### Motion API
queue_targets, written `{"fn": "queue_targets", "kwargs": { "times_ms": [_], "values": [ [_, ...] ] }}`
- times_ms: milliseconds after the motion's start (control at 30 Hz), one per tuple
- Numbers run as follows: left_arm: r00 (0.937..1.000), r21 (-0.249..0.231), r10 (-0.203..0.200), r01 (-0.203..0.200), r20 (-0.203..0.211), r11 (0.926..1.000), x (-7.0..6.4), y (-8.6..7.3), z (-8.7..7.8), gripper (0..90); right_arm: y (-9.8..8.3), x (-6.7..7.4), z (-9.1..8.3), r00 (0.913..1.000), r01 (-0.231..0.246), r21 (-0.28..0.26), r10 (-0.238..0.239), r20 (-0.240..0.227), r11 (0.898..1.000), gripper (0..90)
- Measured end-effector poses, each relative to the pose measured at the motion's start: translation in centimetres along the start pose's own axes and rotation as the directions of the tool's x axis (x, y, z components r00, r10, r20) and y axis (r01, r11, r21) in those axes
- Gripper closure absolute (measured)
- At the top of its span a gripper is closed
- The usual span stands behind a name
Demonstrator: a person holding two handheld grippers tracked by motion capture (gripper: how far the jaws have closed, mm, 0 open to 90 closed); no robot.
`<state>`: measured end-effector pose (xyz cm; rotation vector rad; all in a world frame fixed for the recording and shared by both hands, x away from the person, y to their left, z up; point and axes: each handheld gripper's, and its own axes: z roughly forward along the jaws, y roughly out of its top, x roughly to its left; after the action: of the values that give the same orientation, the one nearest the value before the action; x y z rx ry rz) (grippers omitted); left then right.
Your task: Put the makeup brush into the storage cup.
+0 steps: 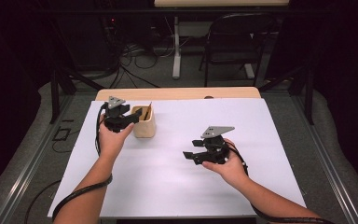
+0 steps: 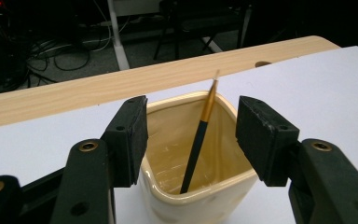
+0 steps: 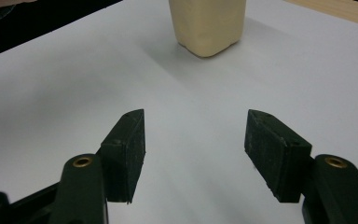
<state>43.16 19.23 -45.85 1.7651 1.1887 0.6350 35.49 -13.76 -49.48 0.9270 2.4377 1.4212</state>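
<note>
claw first: our left claw (image 1: 137,113) hangs with its jaws spread wide, one pad on each side of the cream cup (image 1: 145,122), and in the left gripper view we see the pads (image 2: 131,137) flanking the rim without touching it, so nothing is pinched. straight ahead of that claw, between the jaws and a little beyond them, the paintbrush (image 2: 199,136) stands inside the cup (image 2: 200,186); its dark handle is footed near the wall closest to us and its long axis leans up and away, with the gold ferrule and pale tip rising just past the far rim. we judge that the coming move turns on this: the brush lies forward of the claw and slightly right of its centre line, tilted rather than upright, so the jaws would need to go forward and close across the handle, not along it. our right claw (image 1: 190,149) is also spread and holds nothing; it hovers over the white table (image 1: 261,140) well apart from the cup, which sits farther off in the right gripper view (image 3: 207,25). the left hand (image 1: 112,137) is clearly the nearer one. the cup stands near the table's far left part.
</note>
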Motion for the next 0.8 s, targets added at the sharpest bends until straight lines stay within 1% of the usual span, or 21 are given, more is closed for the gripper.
{"fn": "queue_targets", "kwargs": {
  "times_ms": [33, 167, 233, 333, 433, 467, 500, 533, 633, 700, 800],
  "values": [
    [1.0, 0.008, 0.006, -0.006, 0.006, 1.0, 0.0, 0.0, -0.2, 43.9, 0.0, 0.0, -0.1, 1.0, 0.002, 0.01, -0.002, 0.0, 1.0, 37.8],
    [0.9993, 0.024, 0.029, -0.03, 0.023, 0.9993, 0.0, 0.0, -0.8, 44.0, -0.1, -0.3, -0.3, 1.0, 0.002, 0.021, -0.002, 0.002, 1.0, 37.5],
    [0.9991, 0.024, 0.031, -0.031, 0.028, 0.9992, -0.1, -0.1, -0.9, 44.0, -0.2, -0.5, -0.4, 1.0, -0.001, 0.008, 0.001, 0.006, 1.0, 37.5],
    [0.9981, 0.035, 0.044, -0.046, 0.042, 0.9983, -0.1, -0.1, -1.5, 44.0, -0.3, -0.7, -0.7, 0.9999, -0.004, 0.018, 0.004, 0.013, 1.0, 37.3],
    [0.9975, 0.043, 0.049, -0.051, 0.051, 0.9978, -0.1, -0.1, -1.8, 44.0, -0.4, -0.9, -0.9, 0.9999, -0.007, 0.009, 0.007, 0.015, 1.0, 37.2],
    [0.9969, 0.046, 0.056, -0.059, 0.055, 0.9972, -0.1, -0.1, -2.0, 44.0, -0.5, -1.0, -1.1, 0.9997, -0.01, 0.017, 0.01, 0.023, 1.0, 37.2],
    [0.9964, 0.05, 0.06, -0.063, 0.059, 0.9967, -0.2, -0.1, -2.2, 44.1, -0.5, -1.1, -1.1, 0.9997, -0.009, 0.012, 0.009, 0.023, 1.0, 37.2],
    [0.9959, 0.054, 0.064, -0.067, 0.064, 0.9963, -0.2, -0.1, -2.3, 44.2, -0.6, -1.2, -1.3, 0.9996, -0.013, 0.02, 0.012, 0.026, 1.0, 37.2],
    [0.9948, 0.063, 0.065, -0.07, 0.078, 0.9956, -0.4, -0.3, -2.8, 44.2, -1.0, -1.6, -1.8, 0.9991, -0.022, 0.013, 0.021, 0.038, 1.0, 37.2],
    [0.994, 0.066, 0.069, -0.075, 0.085, 0.995, -0.5, -0.4, -3.0, 44.2, -1.1, -1.8, -2.1, 0.9988, -0.021, 0.021, 0.02, 0.046, 1.0, 37.2],
    [0.9925, 0.074, 0.073, -0.081, 0.098, 0.994, -0.7, -0.6, -3.3, 44.2, -1.2, -2.2, -2.5, 0.9981, -0.031, 0.008, 0.031, 0.054, 0.999, 37.2]
  ]
}}
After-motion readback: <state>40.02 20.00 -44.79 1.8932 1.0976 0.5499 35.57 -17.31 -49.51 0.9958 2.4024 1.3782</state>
